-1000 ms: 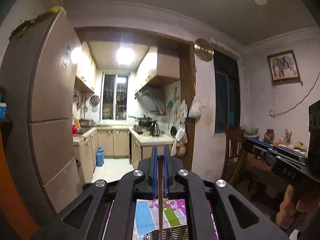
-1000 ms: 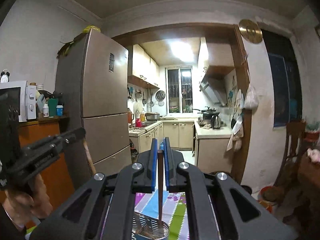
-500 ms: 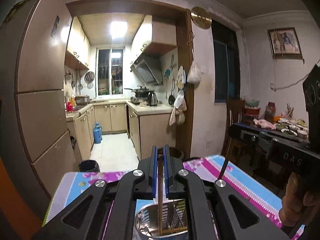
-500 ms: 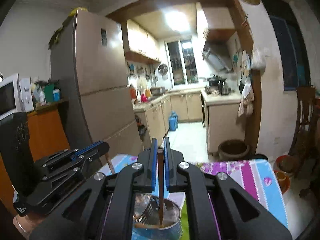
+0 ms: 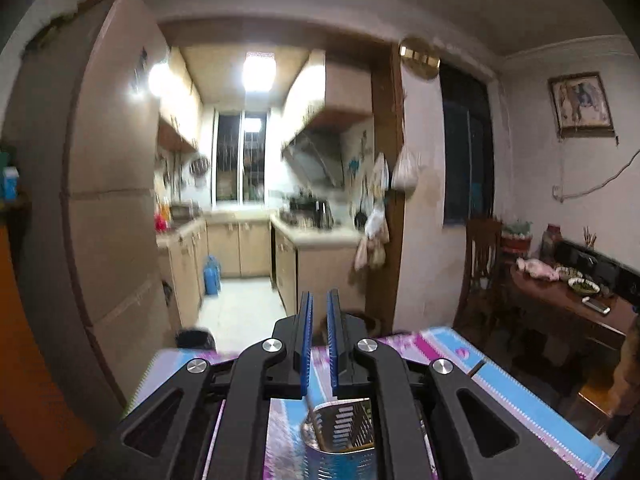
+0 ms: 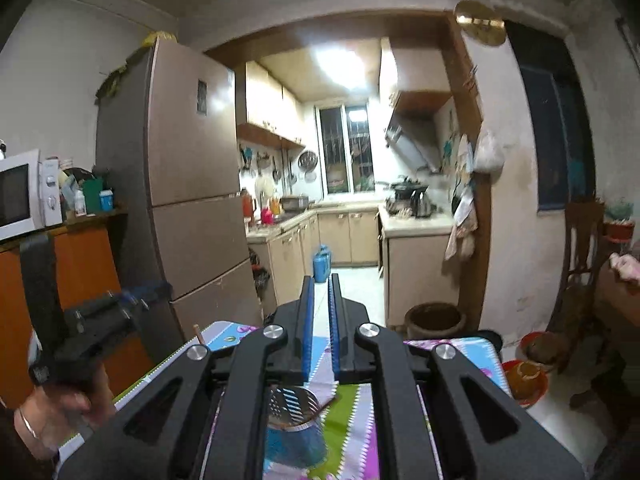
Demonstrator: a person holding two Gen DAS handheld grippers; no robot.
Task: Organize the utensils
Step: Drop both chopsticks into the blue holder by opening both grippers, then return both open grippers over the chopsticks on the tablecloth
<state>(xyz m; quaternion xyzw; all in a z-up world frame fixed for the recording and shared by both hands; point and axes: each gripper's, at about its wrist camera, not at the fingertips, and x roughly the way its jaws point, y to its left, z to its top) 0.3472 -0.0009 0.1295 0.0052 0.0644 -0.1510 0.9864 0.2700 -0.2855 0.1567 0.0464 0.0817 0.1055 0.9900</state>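
Note:
A shiny metal utensil holder (image 5: 340, 436) with slotted walls stands on the striped tablecloth (image 5: 500, 396), below and between my left gripper's blue-padded fingers. My left gripper (image 5: 319, 320) is open and empty above it. In the right wrist view the same holder (image 6: 294, 424) shows a blue lower band. My right gripper (image 6: 320, 308) is open and empty above it. A thin brown stick tip (image 6: 197, 332), probably a chopstick, rises beside the left gripper's body (image 6: 100, 328). What lies inside the holder is hard to tell.
The table's far edge faces a kitchen doorway. A tall fridge (image 6: 192, 184) stands at left, an orange cabinet with a microwave (image 6: 20, 196) beside it. A clay pot (image 6: 434, 318) and a red basin (image 6: 524, 380) sit on the floor. A wooden table (image 5: 568, 304) with dishes is at right.
Both grippers held a chopstick upright over the holder; now both are open and empty, and the sticks are gone from between the fingers. Both views have lifted away from the holder.

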